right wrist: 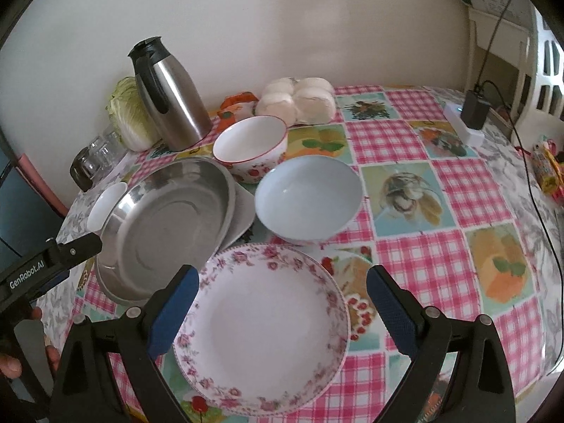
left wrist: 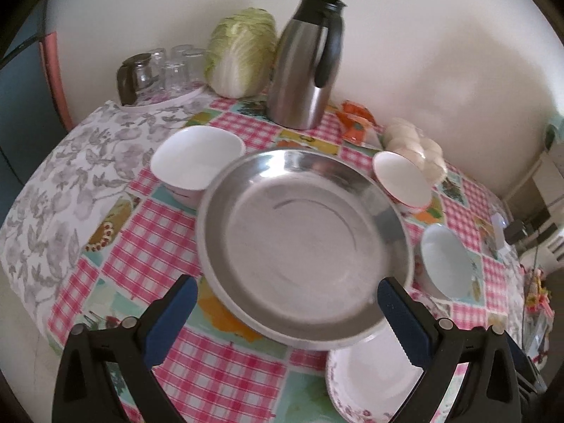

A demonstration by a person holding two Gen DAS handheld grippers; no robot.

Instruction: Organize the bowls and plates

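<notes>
Left gripper (left wrist: 287, 305) spread wide, nothing pinched, steel plate (left wrist: 303, 246) tilted just ahead between its 2 fingers over another plate; right gripper (right wrist: 282, 290) likewise spread and empty around floral plate (right wrist: 262, 328) flat on table, blue bowl (right wrist: 308, 199) just beyond, right nearer.

Cream wall (right wrist: 282, 17) behind checked table (right wrist: 458, 183)

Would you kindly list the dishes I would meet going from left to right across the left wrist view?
White bowl → metal pan → red-rimmed bowl → pale blue bowl.
</notes>
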